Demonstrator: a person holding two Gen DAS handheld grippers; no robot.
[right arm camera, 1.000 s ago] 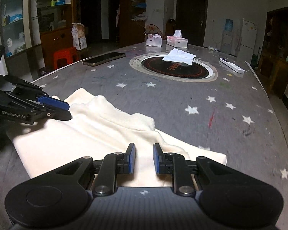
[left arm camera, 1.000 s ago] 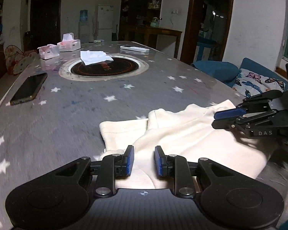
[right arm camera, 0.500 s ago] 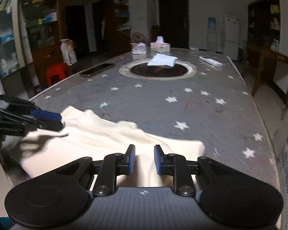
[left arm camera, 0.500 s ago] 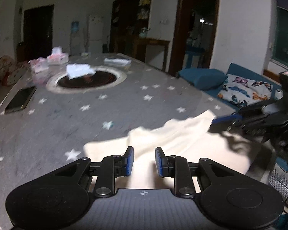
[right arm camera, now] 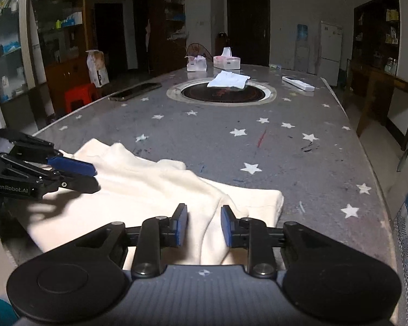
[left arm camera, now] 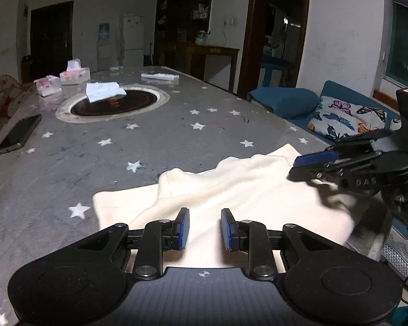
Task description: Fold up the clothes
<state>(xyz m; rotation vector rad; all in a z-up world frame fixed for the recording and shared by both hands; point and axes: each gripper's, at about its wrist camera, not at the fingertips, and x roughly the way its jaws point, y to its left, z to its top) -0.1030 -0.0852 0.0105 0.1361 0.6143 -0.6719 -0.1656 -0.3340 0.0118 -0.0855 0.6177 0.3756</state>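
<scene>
Left gripper [left arm camera: 204, 229] fingers spread above cream garment [left arm camera: 231, 190]; right gripper [right arm camera: 204, 225] likewise, empty.

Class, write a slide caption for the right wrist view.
Both open grippers, right and left, poised over a cream garment on the starred table.

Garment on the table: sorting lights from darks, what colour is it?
Plain cream-white garment, clearest in the right wrist view.

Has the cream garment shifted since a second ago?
Yes, toward the near edge: the cream garment now lies clear of the star it touched.
</scene>
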